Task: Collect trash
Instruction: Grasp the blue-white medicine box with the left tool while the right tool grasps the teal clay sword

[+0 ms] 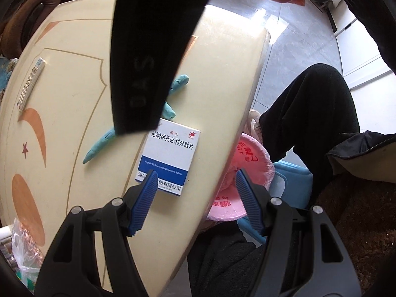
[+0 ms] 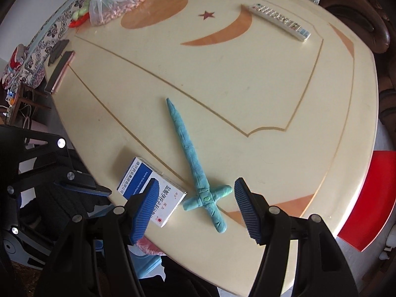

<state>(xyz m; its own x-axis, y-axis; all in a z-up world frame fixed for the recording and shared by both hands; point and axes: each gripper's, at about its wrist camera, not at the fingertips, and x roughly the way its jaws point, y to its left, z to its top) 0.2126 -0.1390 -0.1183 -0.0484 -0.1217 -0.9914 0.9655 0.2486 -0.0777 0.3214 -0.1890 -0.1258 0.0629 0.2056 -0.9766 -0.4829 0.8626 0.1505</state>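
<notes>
A white-and-blue medicine box lies near the cream table's edge. A teal clay sword lies beside it, hilt toward me. My left gripper hangs open over the box's near end and the table edge, holding nothing. My right gripper is open above the sword's crossguard, with its left pad over the box. In the left wrist view the right tool's black housing hides most of the sword. A pink-lined bin sits below the table edge.
A remote and a bag of peanuts lie at the table's far side, and a phone lies at its left edge. A red stool stands to the right. A person's dark-trousered leg is beside the bin.
</notes>
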